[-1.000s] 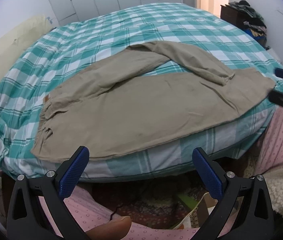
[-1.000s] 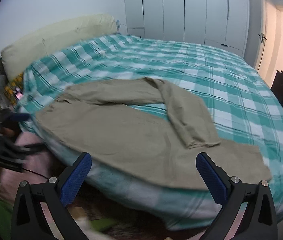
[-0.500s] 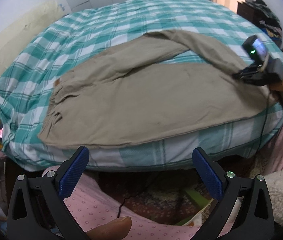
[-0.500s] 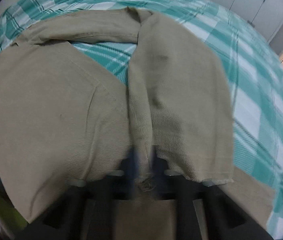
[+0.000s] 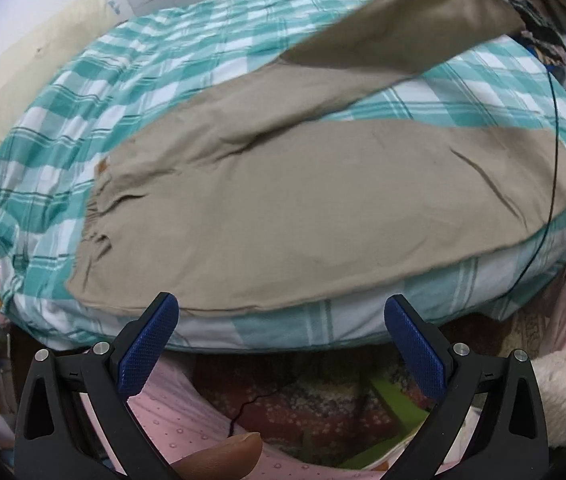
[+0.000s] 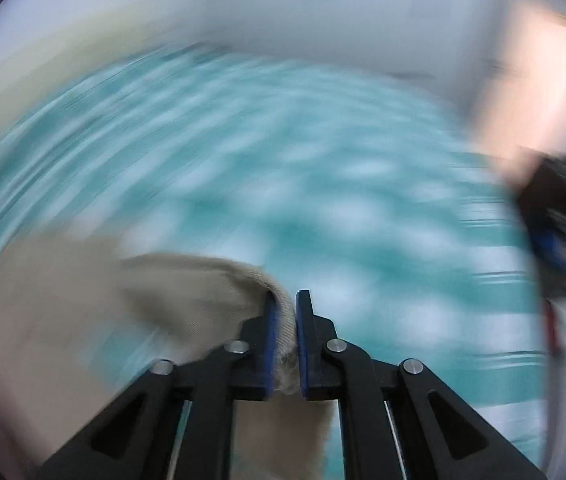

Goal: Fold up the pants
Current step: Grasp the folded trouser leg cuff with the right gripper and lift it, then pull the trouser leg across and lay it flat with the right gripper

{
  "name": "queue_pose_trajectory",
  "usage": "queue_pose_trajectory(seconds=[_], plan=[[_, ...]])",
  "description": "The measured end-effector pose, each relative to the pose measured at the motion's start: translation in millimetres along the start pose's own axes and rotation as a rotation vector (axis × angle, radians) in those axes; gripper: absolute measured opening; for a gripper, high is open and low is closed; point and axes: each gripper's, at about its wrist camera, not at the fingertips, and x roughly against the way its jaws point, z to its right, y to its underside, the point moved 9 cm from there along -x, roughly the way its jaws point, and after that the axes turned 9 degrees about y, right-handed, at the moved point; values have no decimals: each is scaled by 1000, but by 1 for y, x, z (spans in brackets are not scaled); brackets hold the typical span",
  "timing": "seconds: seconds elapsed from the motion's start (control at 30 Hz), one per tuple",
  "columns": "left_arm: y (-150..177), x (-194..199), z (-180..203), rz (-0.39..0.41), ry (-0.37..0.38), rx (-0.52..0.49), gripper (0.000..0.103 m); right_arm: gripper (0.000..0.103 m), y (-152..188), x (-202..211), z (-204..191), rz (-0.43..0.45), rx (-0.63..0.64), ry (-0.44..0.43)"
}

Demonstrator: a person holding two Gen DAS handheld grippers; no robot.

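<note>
Pants (image 6: 187, 300) cuff pinched between right gripper (image 6: 286, 340) fingers.

Pants (image 5: 303, 208) lie across the bed's (image 5: 155, 80) near edge; far leg (image 5: 403, 32) lifted off rightward.

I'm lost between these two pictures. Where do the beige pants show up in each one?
Left wrist view: the beige pants lie spread across the middle of the picture, one leg lifted toward the upper right corner.
Right wrist view: the pants fill the lower left, blurred, with the hem pinched in the closed jaws of the right gripper.
Shared landmark: the teal checked bedspread beneath the pants, blurred in the right wrist view.
</note>
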Motion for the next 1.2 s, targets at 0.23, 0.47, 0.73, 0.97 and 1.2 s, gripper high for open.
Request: queue_pose_trajectory(seconds=[0.23,0.47,0.73,0.97,1.2], plan=[[28,-25,-43,-80,-39,124,103,48,72,-64,72,-123,-59,213],[-55,-56,-61,4,4,114,103,47,269,-65,-9,-235,-72,-25],[-224,-160,-116,213,-111,229,102,48,172,-54,-128,-155,-60,-339],[-174,-272,-145,153,-60,269,102,51,99,-122,-275,-426,-167,-664],[-172,-274,-145,208,-35,284,102,46,22,-234,-249,-310,-427,-490]])
